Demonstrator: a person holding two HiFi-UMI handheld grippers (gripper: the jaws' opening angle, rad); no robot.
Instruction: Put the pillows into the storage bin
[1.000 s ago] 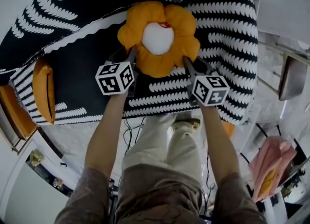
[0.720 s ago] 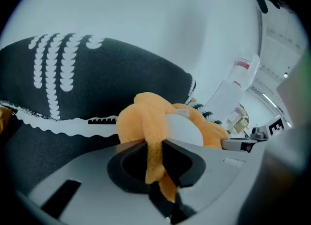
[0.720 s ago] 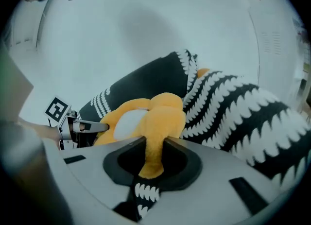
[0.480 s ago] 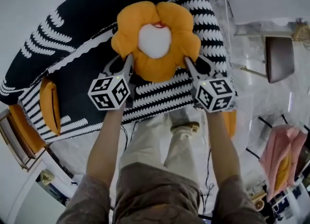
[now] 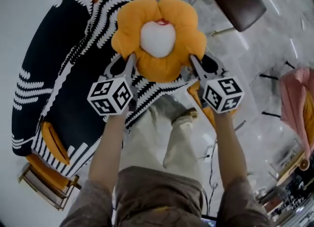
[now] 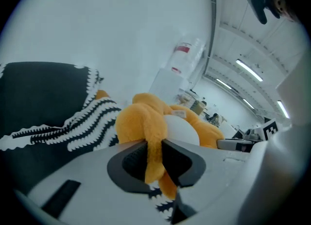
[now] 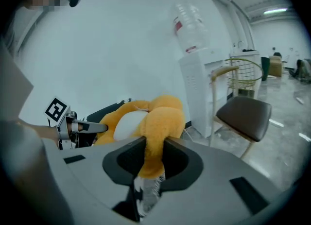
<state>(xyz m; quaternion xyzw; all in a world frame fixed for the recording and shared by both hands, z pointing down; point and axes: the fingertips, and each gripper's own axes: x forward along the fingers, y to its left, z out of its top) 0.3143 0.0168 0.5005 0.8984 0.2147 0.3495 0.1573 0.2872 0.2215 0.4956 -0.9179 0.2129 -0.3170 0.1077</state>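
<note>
The flower pillow (image 5: 158, 39) is soft, matt plush cloth, orange with a white middle. At the frame's left, the black-and-white throw (image 5: 59, 74) looks woven and matt. The left tool (image 6: 154, 157) and right tool (image 7: 153, 158) are smooth matt grey plastic. The floor (image 5: 279, 44), upper right, is glossy.

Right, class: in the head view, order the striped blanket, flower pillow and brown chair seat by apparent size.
Largest: striped blanket.
Then: flower pillow, held nearer the camera, so real size unsure.
Smallest: brown chair seat.
</note>
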